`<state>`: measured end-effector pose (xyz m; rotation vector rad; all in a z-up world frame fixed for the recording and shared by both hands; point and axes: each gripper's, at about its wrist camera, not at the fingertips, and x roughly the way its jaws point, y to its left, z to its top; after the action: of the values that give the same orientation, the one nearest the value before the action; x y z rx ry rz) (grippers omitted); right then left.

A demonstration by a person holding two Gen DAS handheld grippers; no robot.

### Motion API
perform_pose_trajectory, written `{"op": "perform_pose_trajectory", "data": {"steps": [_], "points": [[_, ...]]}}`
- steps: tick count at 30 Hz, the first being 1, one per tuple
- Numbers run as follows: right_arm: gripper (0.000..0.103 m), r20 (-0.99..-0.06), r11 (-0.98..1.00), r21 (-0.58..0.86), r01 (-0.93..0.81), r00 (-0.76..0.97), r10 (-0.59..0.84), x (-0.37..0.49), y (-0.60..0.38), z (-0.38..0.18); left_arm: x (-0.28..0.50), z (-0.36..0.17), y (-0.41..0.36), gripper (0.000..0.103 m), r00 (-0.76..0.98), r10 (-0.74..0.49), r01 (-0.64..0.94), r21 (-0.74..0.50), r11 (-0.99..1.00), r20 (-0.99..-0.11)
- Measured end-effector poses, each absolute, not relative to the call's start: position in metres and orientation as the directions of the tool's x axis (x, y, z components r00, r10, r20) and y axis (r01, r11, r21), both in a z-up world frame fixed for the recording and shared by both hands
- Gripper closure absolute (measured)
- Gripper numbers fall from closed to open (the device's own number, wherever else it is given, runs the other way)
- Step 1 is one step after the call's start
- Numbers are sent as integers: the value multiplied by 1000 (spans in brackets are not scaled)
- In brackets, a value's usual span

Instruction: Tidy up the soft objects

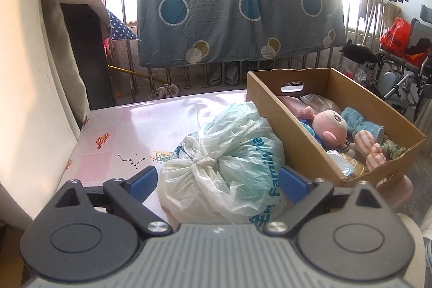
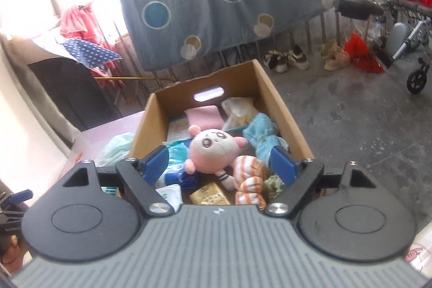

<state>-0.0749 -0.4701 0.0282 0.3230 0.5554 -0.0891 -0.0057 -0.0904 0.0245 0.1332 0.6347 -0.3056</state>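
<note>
A tied white and pale green plastic bag [image 1: 229, 153] lies on the pink patterned table [image 1: 121, 131]. My left gripper [image 1: 218, 181] is open, its blue pads standing either side of the bag's near end. Right of the bag stands a cardboard box [image 1: 272, 109] holding a pink plush doll [image 1: 330, 126], a blue towel [image 1: 359, 123] and orange-striped cloth [image 1: 370, 147]. My right gripper [image 2: 218, 163] hovers open over the box [image 2: 143, 126], with the doll [image 2: 213, 150] below and between its fingers, untouched. The striped cloth [image 2: 249, 172] and towel [image 2: 263, 131] lie beside the doll.
A blue spotted quilt [image 1: 237, 12] hangs over the railing behind the table. A dark cabinet [image 1: 86, 53] stands at the left wall. Shoes [image 2: 286, 58] sit on the concrete floor, and a wheelchair [image 1: 405, 77] is parked at the right.
</note>
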Motion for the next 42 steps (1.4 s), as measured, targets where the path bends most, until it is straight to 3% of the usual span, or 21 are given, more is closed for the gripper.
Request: {"op": "perform_pose_trajectory", "data": {"steps": [3,7,13,22,25,30,33,42], "points": [[1,-514,962,191,195,855,-72,-87,-436,37,-9,26,-74,6,771,-214,276,12,961,-600],[1,-500,950,27,310,827,-255,-95,-392,37,-10,28,-53,3,782,-192,225,-19,974,-593],[1,-489,907,-95,409,774,-401,-93,-353,15,-8,31,-37,0,790,-148,176,-11,984,-594],[1,-433,864,-367,344,759,-486,-76,-312,-15,-5,37,-41,0,757,-109,149,7,989,-644],[1,-469,883,-356,307,758,-453,-72,-308,-19,-7,36,-48,0,754,-81,144,44,989,-652],[1,-557,940,-213,265,757,-340,-70,-312,-24,-5,36,-65,0,724,-71,135,39,990,-686],[1,-574,938,-193,288,742,-346,-68,-315,-28,-6,38,-78,0,713,-81,146,34,989,-696],[1,-636,961,-148,234,721,-274,-65,-330,-36,-1,15,-113,0,700,-5,178,168,970,-714]]}}
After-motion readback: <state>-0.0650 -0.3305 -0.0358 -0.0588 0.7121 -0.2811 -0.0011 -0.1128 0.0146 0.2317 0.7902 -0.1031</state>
